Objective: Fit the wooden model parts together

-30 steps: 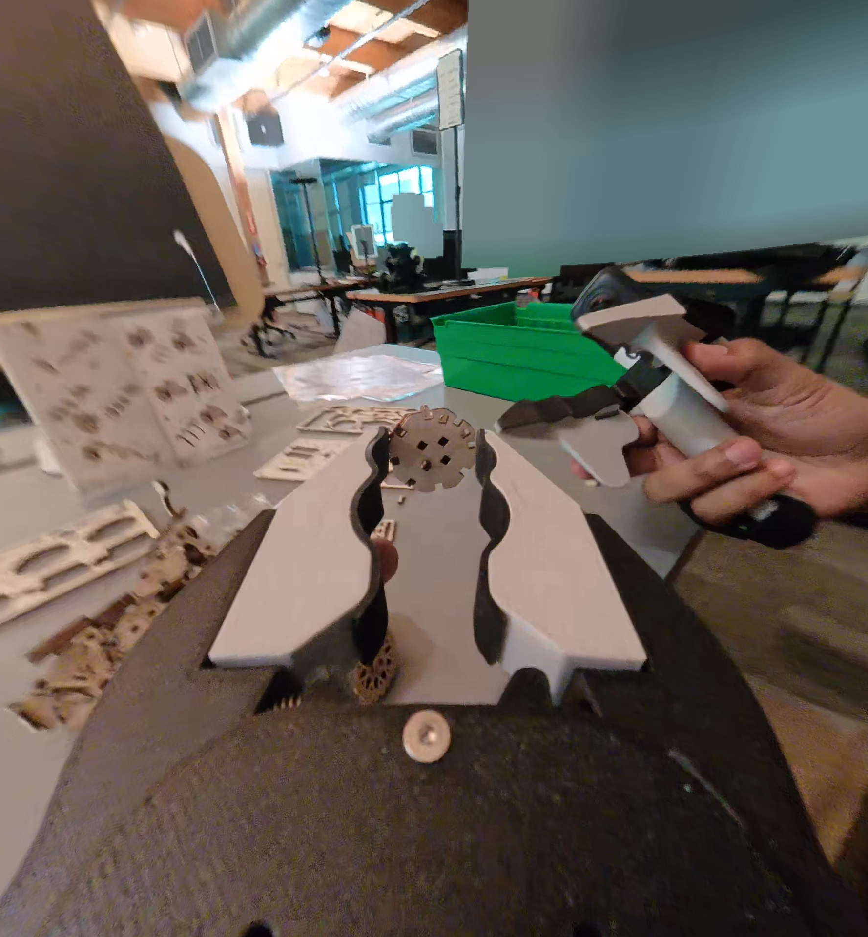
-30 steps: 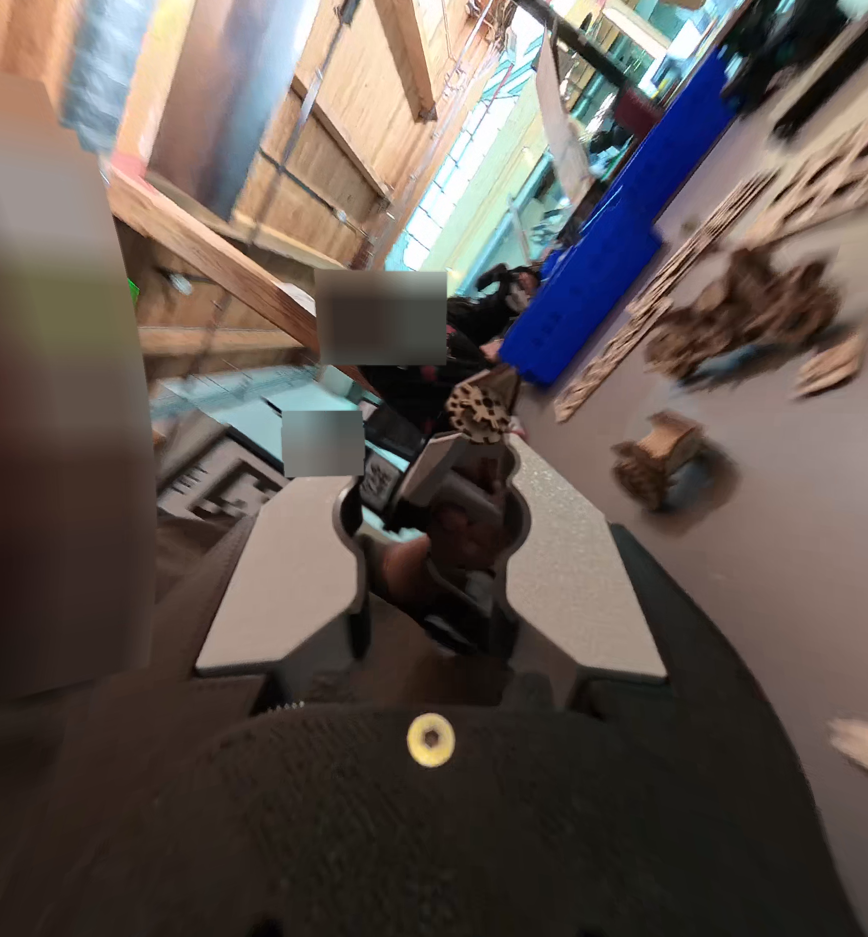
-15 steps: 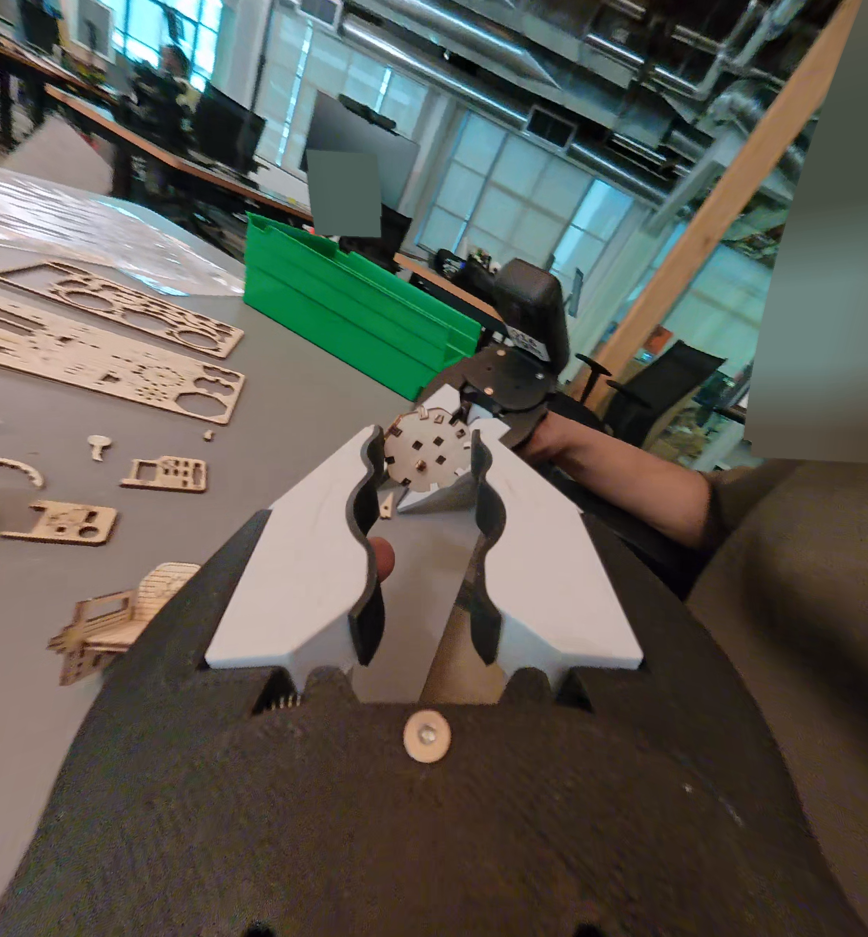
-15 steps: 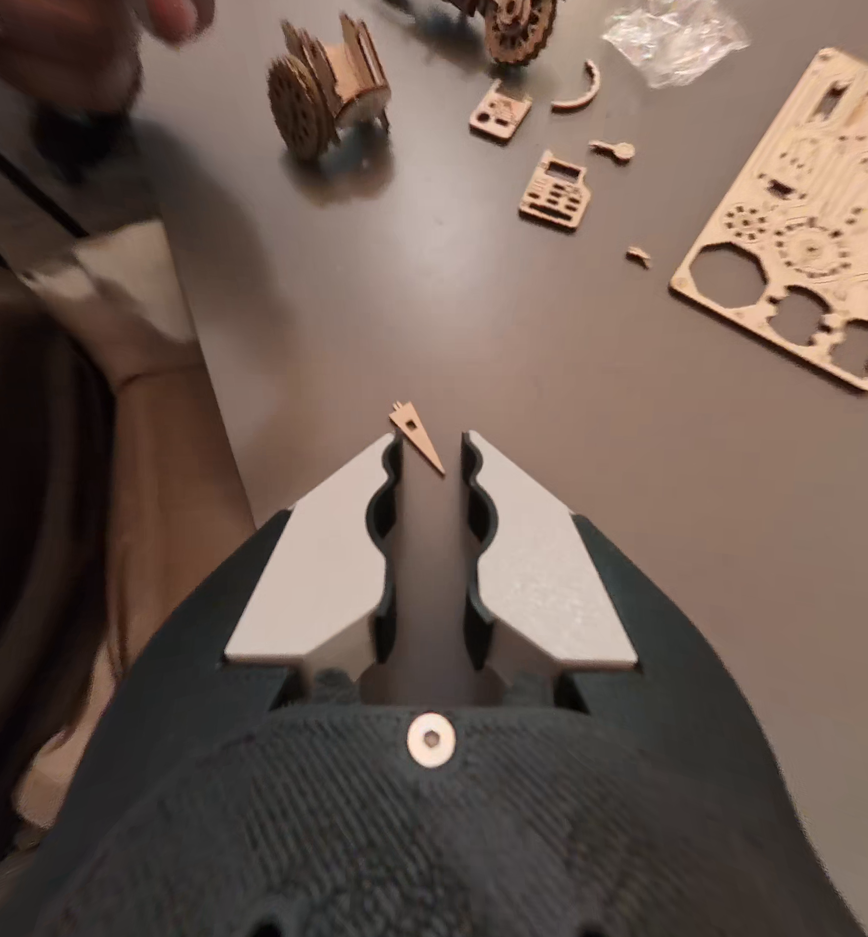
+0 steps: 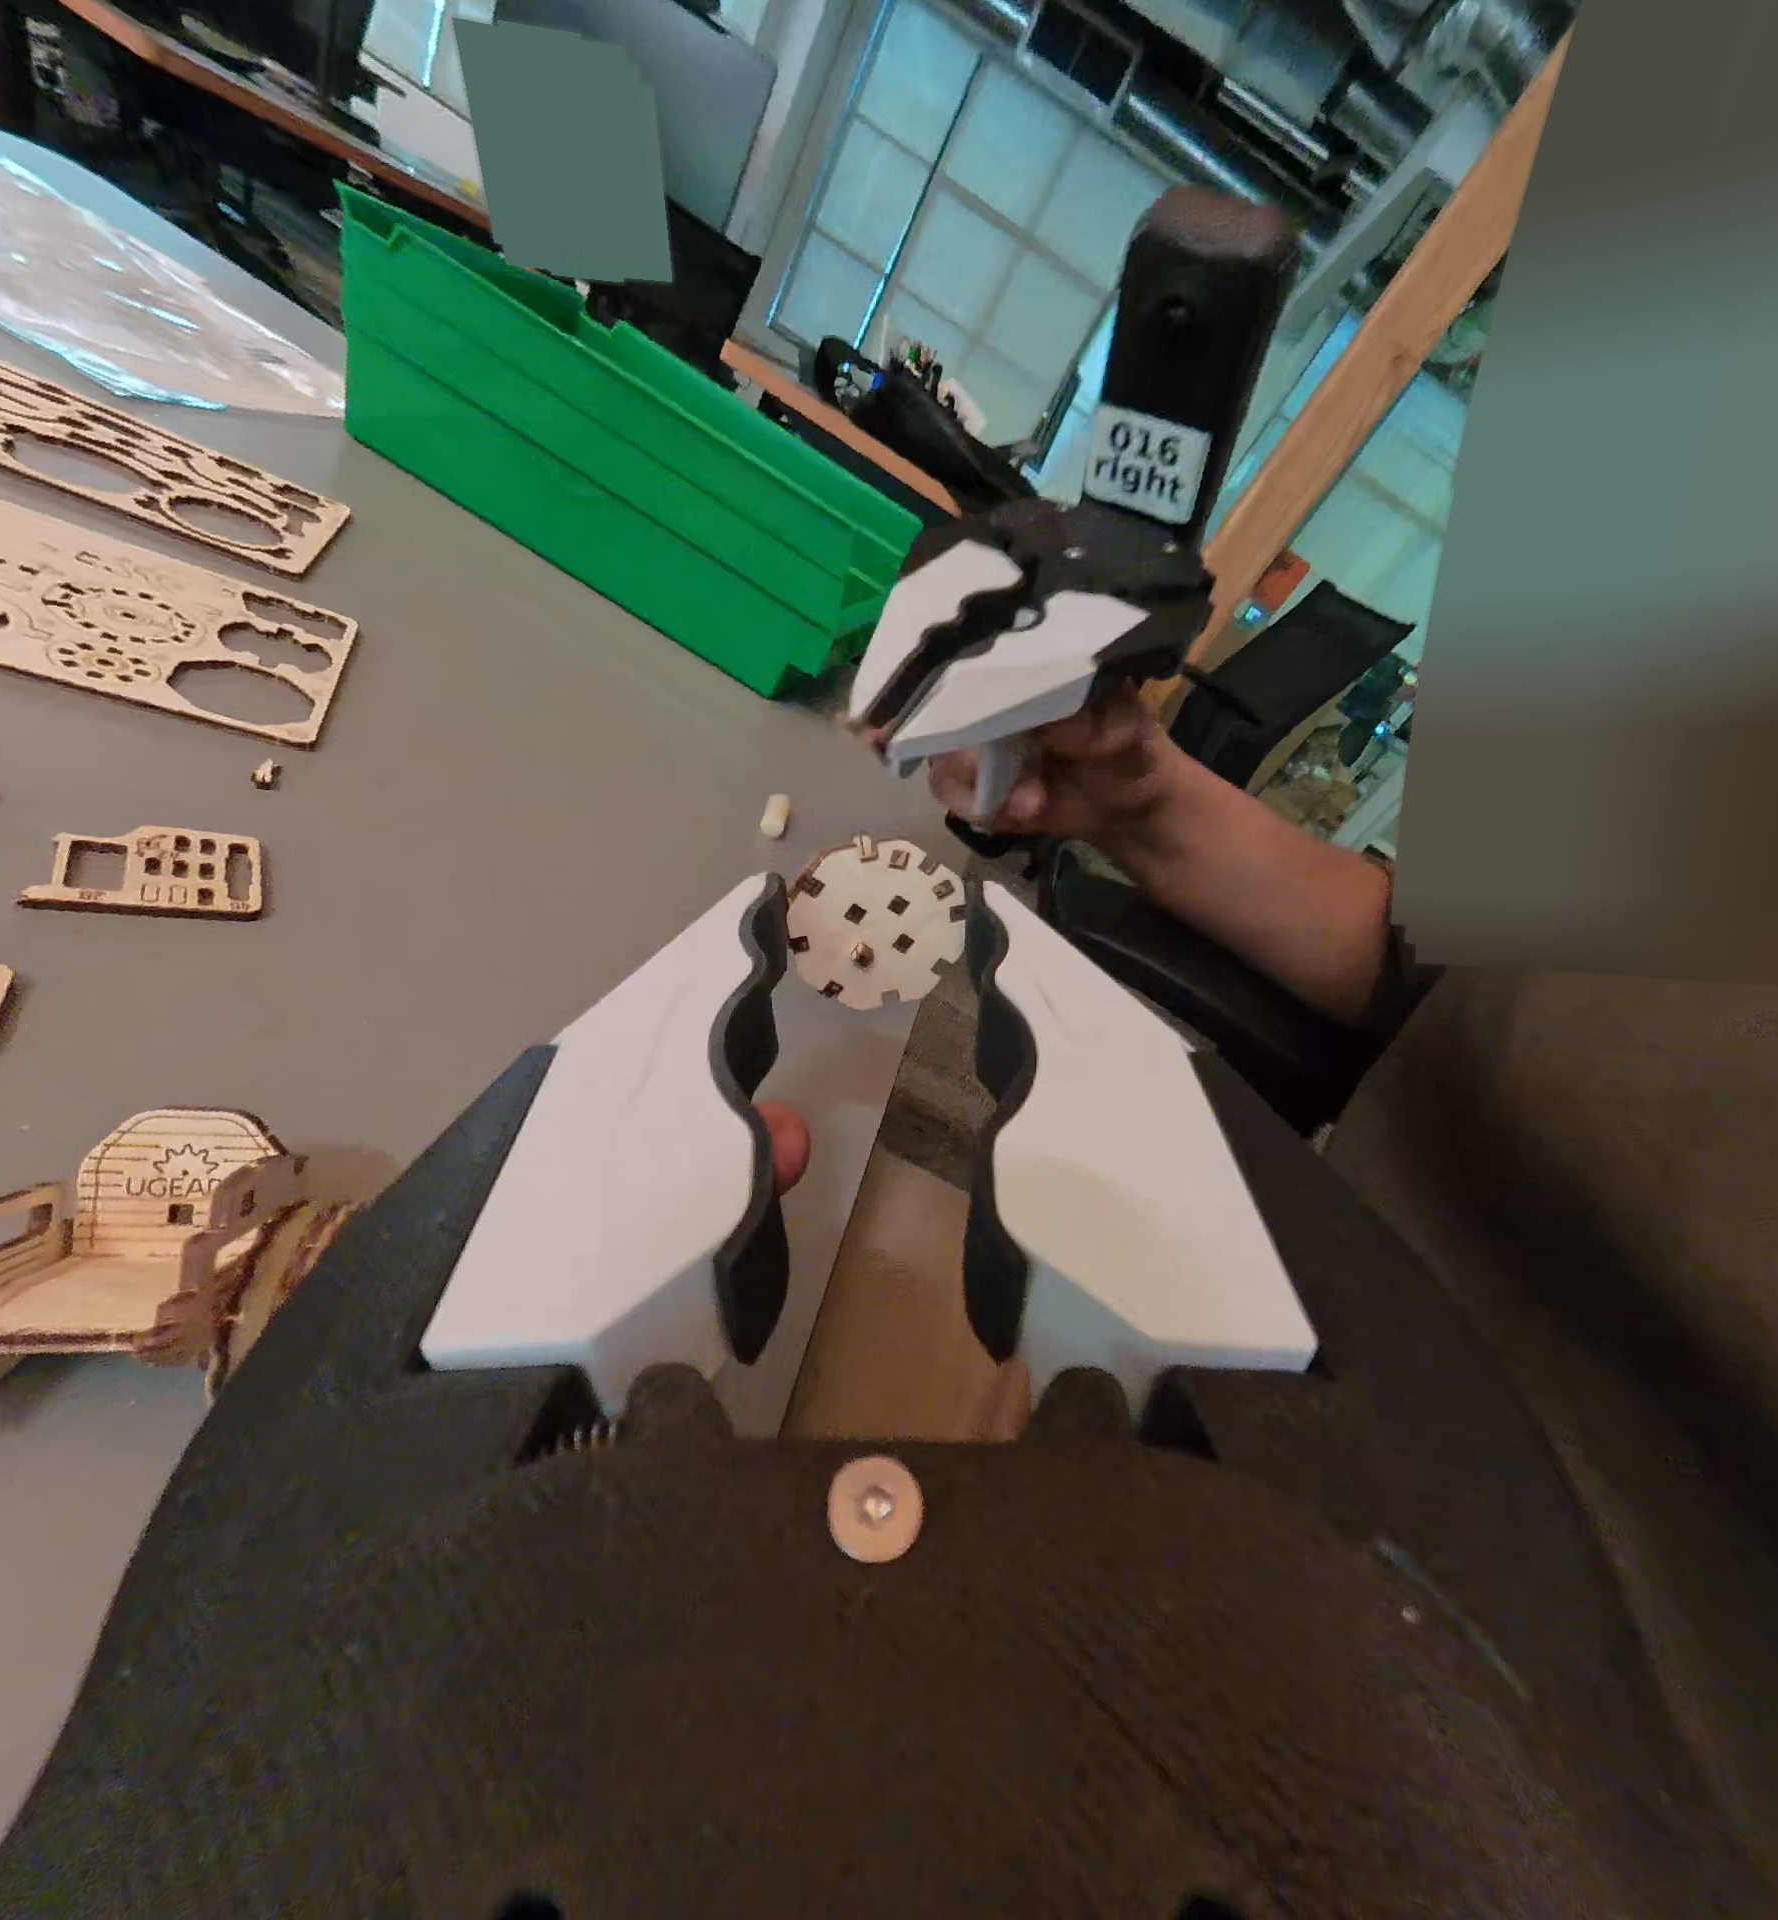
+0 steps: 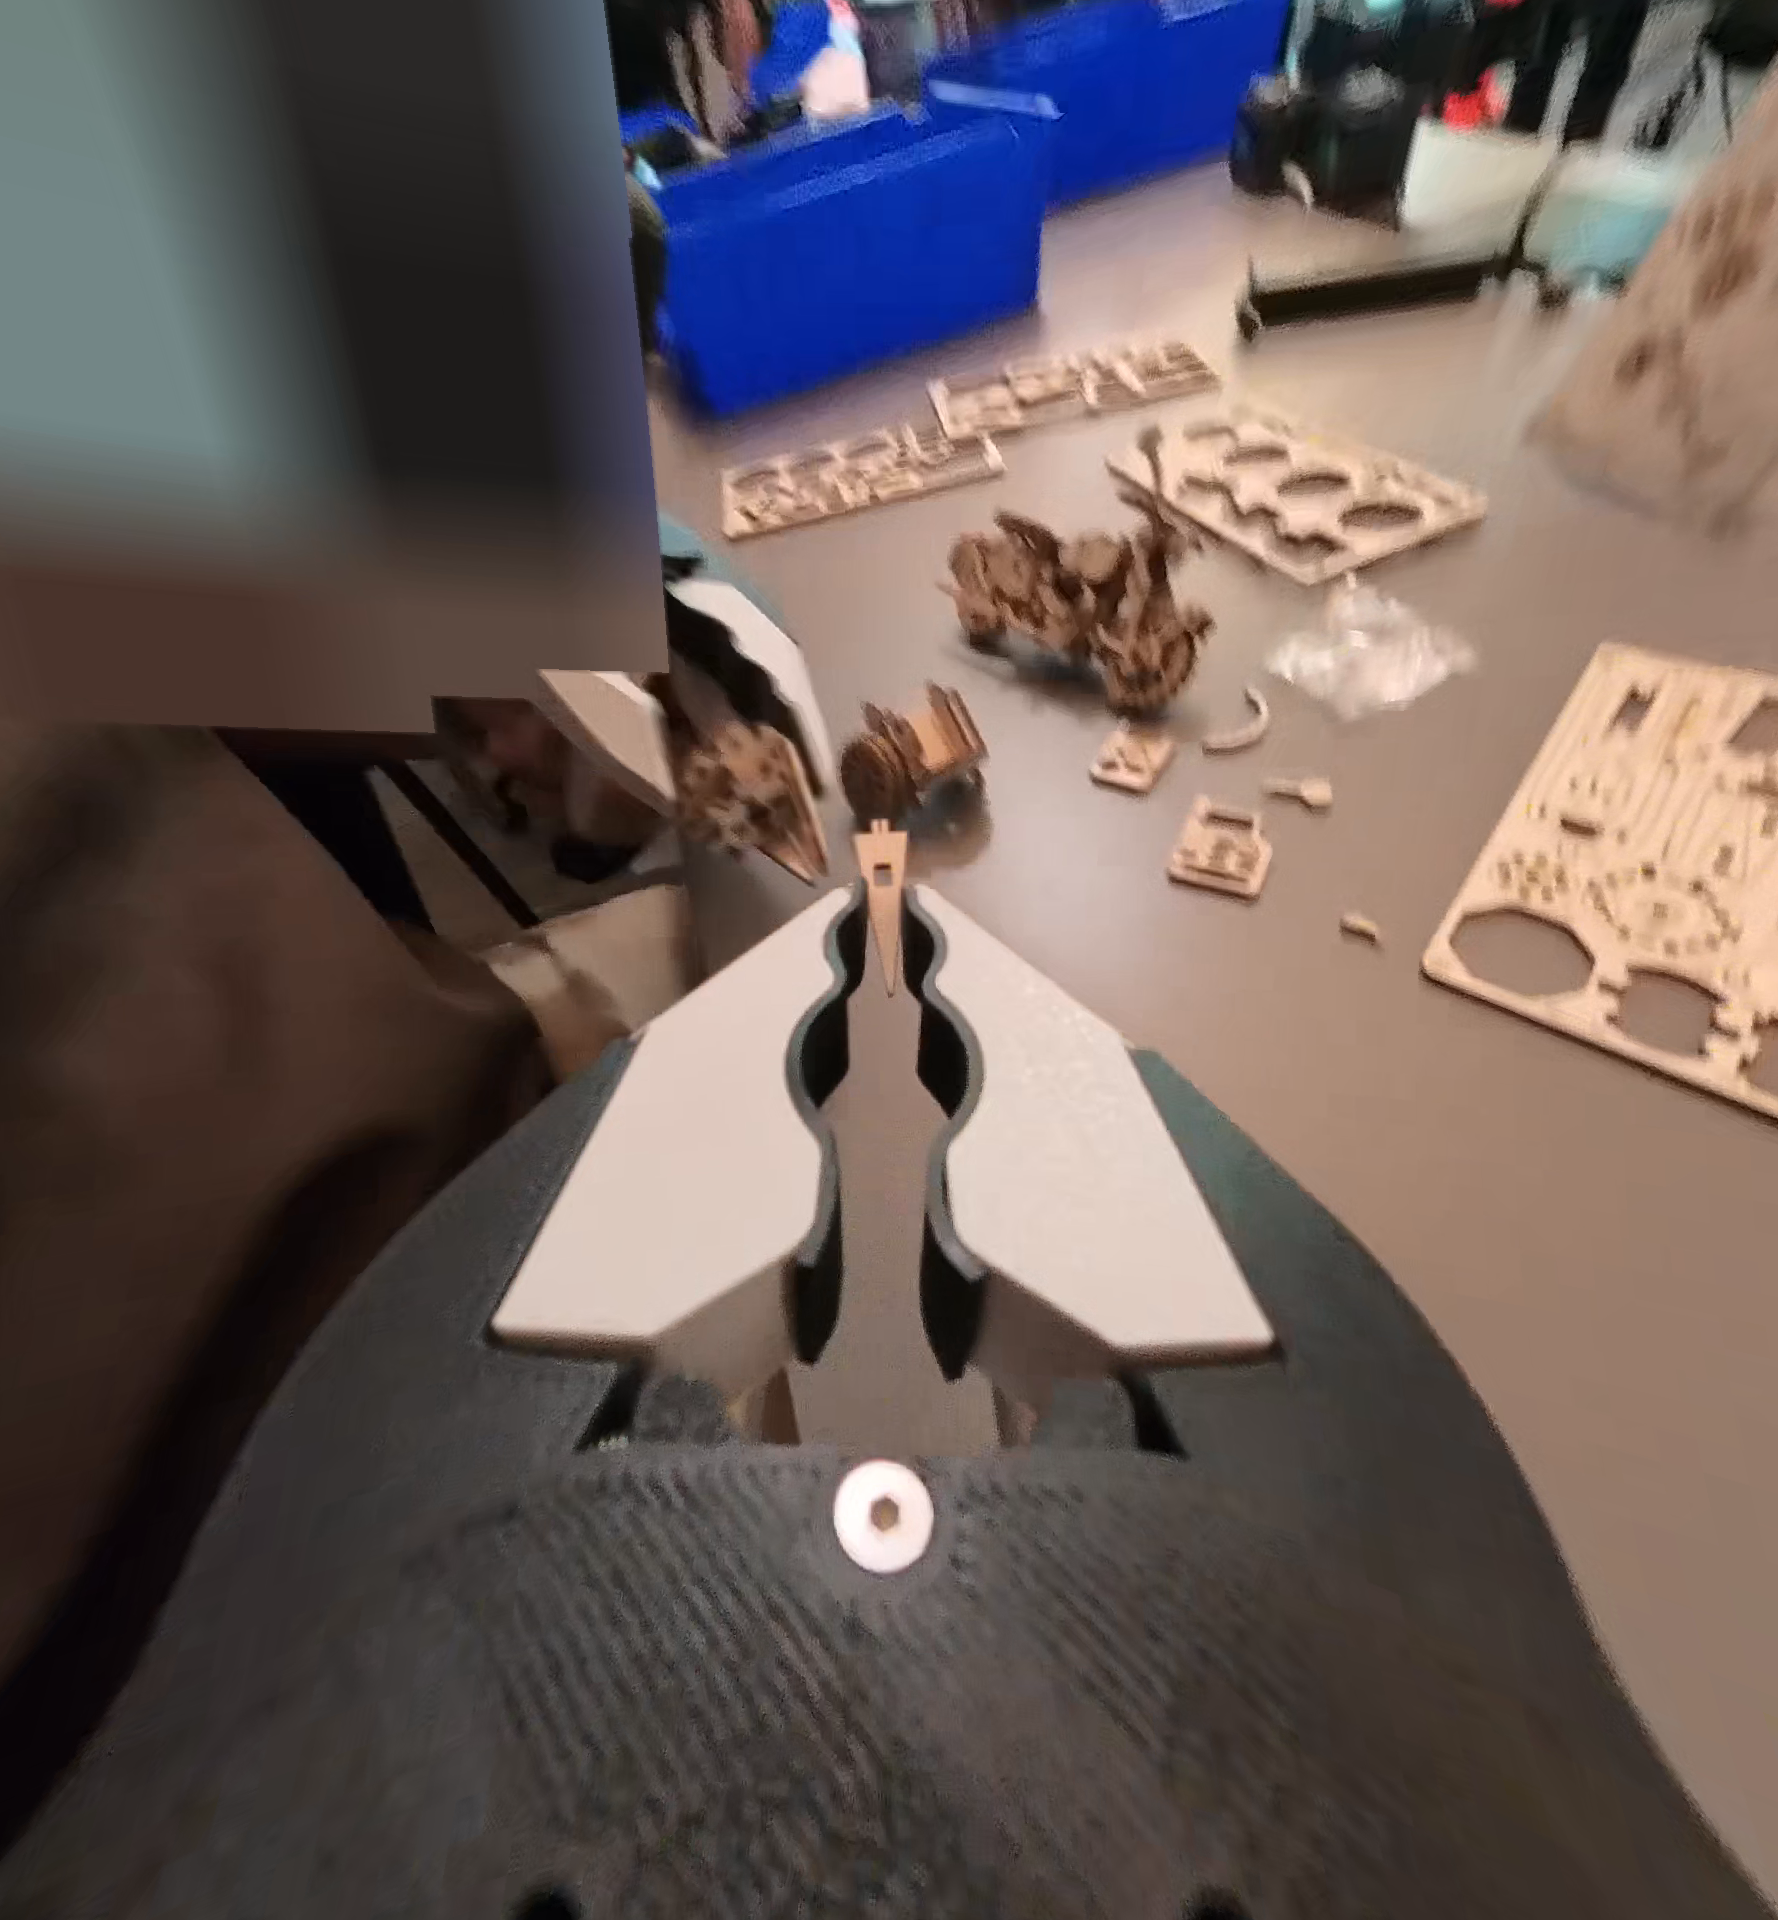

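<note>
left wrist view is showing the left gripper (image 5: pixel 869 925) pinching a notched wooden disc (image 5: pixel 877 923); the right gripper (image 6: pixel 885 914) is narrowly gripping a thin wedge (image 6: pixel 883 914), which is risking slipping or snapping if misaligned.

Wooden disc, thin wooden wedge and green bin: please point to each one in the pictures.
wooden disc (image 5: pixel 877 923), left wrist view, on its flat face beside the centre hole.
thin wooden wedge (image 6: pixel 883 902), right wrist view, on its wide upper part.
green bin (image 5: pixel 594 488), left wrist view, on its long side wall.
</note>
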The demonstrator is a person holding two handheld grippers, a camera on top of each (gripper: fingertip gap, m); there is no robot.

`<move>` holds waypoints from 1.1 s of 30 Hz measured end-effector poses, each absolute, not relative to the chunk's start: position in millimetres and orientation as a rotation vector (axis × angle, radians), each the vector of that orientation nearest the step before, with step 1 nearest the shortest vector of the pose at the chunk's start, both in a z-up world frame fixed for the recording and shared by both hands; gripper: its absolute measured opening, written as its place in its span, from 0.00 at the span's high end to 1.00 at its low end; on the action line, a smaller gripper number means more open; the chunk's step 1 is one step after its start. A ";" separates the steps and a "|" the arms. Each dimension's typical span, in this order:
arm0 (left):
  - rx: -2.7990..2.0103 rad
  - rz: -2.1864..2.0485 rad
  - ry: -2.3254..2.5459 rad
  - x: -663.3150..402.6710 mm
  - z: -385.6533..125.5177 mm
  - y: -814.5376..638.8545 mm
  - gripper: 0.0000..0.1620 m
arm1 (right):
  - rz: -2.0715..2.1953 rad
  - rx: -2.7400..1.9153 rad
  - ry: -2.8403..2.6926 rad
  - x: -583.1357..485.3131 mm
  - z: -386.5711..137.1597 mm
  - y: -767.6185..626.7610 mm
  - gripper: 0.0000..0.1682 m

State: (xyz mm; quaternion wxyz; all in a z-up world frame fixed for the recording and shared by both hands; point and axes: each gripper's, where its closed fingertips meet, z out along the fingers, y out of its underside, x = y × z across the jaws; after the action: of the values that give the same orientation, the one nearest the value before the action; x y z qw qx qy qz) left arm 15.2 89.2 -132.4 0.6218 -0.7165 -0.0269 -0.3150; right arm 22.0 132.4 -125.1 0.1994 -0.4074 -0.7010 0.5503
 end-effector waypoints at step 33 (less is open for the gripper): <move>-1.650 -0.734 0.249 62.9 -132.3 74.5 0.81 | 1.860 -1.006 -2.214 53.2 -125.3 74.5 0.97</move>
State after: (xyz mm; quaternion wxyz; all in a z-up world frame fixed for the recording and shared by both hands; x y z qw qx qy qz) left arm 62.9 74.5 -132.3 0.6126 -0.7154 0.1079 -0.3182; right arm 53.2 74.5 -125.3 0.0401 -0.3284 -0.7225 0.6071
